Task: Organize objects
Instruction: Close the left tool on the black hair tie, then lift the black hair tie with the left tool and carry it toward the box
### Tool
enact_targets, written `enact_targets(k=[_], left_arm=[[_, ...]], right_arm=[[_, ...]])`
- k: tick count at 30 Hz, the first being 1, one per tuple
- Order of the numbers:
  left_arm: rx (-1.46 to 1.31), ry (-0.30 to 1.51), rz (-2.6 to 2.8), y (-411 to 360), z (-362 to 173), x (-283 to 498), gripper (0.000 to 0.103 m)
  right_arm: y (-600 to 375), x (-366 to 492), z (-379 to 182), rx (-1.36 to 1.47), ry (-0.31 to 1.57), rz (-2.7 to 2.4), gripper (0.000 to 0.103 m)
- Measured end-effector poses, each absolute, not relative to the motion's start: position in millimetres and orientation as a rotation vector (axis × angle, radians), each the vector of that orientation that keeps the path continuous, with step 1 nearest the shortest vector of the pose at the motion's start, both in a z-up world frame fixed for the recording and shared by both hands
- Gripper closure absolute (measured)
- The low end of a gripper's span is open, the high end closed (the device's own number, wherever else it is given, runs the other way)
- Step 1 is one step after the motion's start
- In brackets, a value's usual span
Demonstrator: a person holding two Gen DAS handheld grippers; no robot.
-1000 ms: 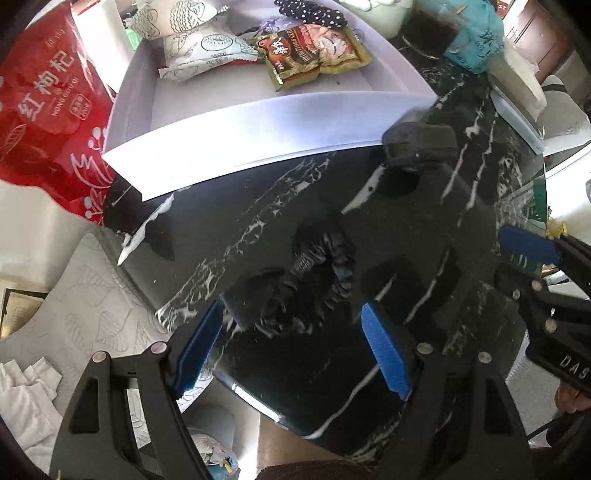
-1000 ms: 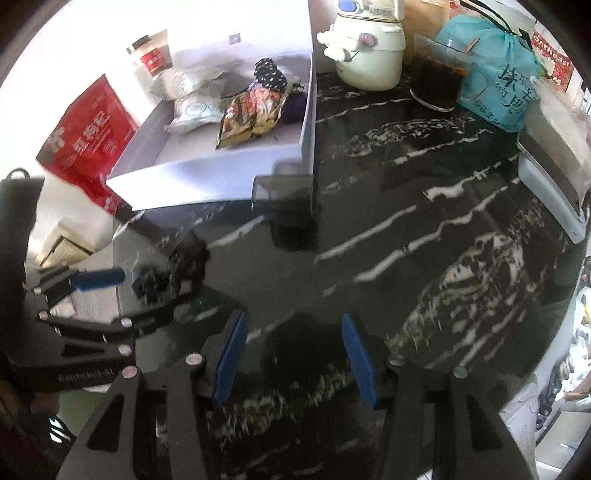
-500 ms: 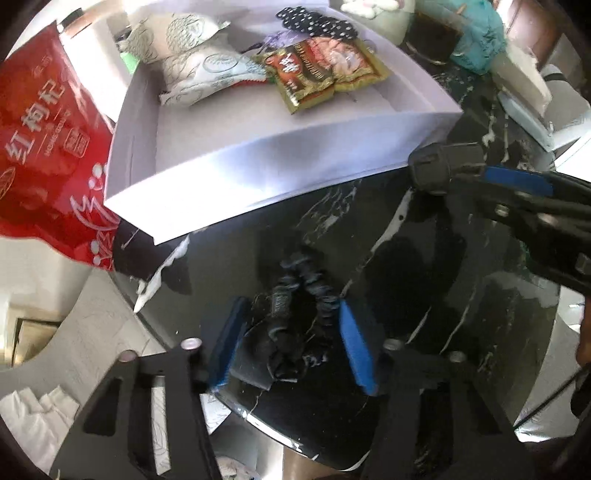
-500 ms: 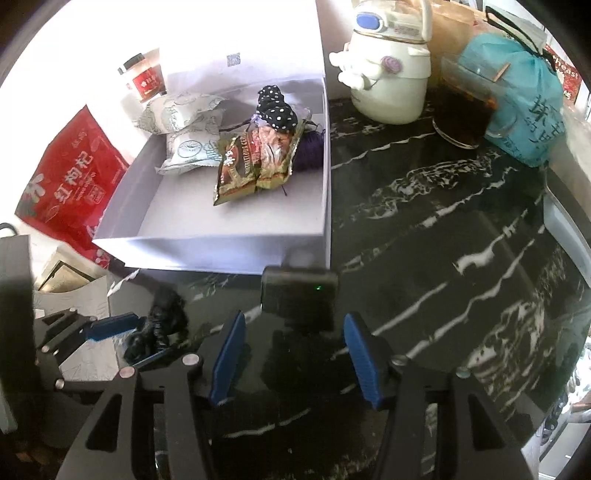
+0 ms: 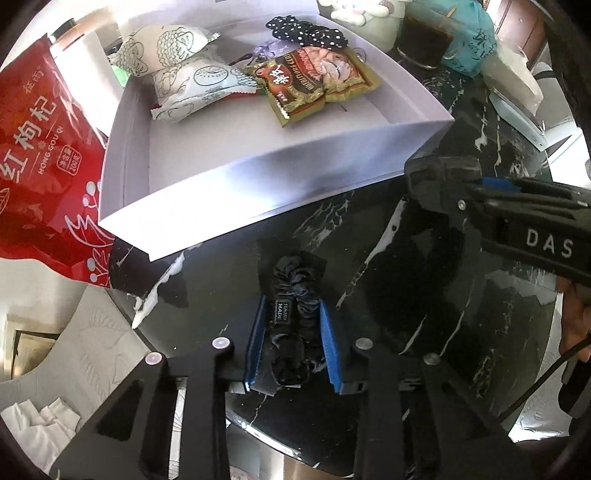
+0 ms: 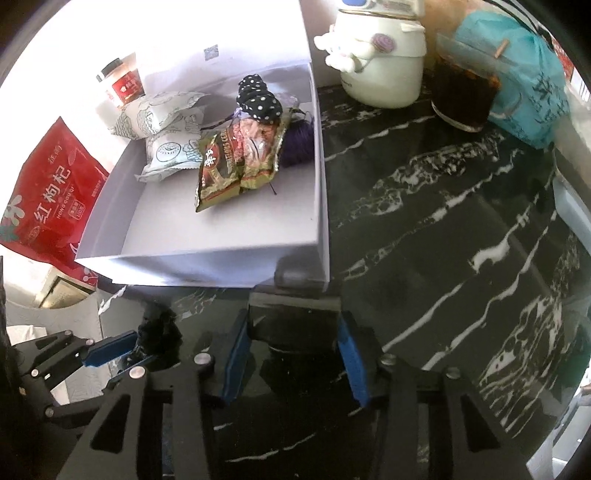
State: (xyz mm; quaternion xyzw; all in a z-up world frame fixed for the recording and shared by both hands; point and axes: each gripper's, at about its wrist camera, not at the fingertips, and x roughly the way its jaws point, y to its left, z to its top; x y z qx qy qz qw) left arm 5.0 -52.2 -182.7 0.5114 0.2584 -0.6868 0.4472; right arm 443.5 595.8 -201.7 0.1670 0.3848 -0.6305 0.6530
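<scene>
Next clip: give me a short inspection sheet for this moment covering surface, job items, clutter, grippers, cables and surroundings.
Surface: glossy black marble-pattern tabletop with white veins.
Job's things: black fabric scrunchie on the table; small black boxy device against the open white cardboard box, which holds snack packets and a polka-dot scrunchie.
Clutter: red foil pouch, white jug, dark glass jar, teal bag.
Grippers: left gripper has just been closing, pads pressing the black scrunchie; right gripper has just been closing around the black device, contact unclear.
Cables: thin black cable beside the person's hand.
Surroundings: grey leaf-print fabric below the table edge.
</scene>
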Motion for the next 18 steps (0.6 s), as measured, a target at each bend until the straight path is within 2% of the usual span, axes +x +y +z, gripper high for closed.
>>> enact_targets(k=[18], left_arm=[[1.315,0.581,-1.811,-29.1,-190.9,-23.0,0.076]], right_arm=[[648.4,411.6,-213.5,0.338,0.920,-1.488,0.059]])
